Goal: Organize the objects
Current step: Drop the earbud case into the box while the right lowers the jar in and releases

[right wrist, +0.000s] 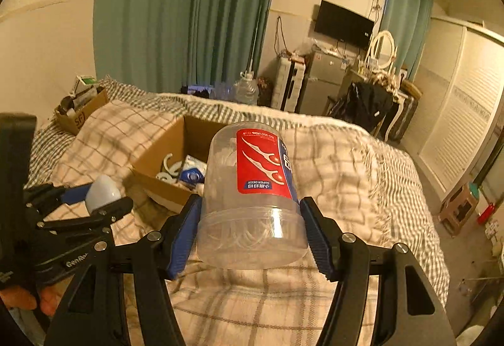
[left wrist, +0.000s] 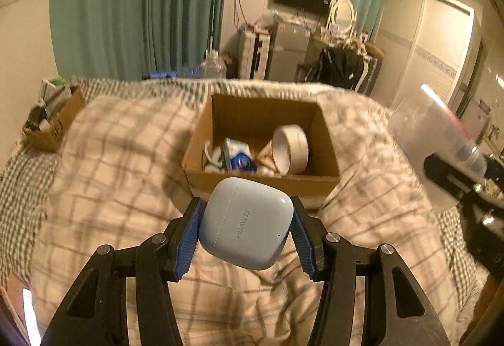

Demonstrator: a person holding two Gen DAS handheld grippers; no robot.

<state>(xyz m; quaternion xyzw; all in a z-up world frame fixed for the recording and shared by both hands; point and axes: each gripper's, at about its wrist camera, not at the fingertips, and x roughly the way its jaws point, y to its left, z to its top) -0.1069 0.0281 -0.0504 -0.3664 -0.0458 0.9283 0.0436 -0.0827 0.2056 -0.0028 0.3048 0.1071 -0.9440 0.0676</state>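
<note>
One pale blue earbud case (left wrist: 245, 224), rounded, glossy and closed, with a brand name printed on its face, sits clamped between the blue ribbed pads of the left hand-held gripper (left wrist: 245, 231), held in the air above the bed. One clear plastic jar (right wrist: 253, 198) with a red label showing two white floss picks is gripped the same way by the right hand-held gripper (right wrist: 252, 234), its pads pressing on the jar's wide ribbed end; the printing on the label reads upside down and thin white picks show through the plastic.

Just beyond both held things lies one open cardboard box (left wrist: 324, 138) on the checked blanket (left wrist: 119, 163). In it are one roll of tape (left wrist: 291, 149) standing on edge, one blue and white packet (left wrist: 237, 155) and some white curved pieces (left wrist: 212, 157) too small to count.

A second, smaller cardboard box (left wrist: 58, 125), crammed with items, stands at the far left corner of the bed. Behind the bed hang green curtains (left wrist: 138, 6).
</note>
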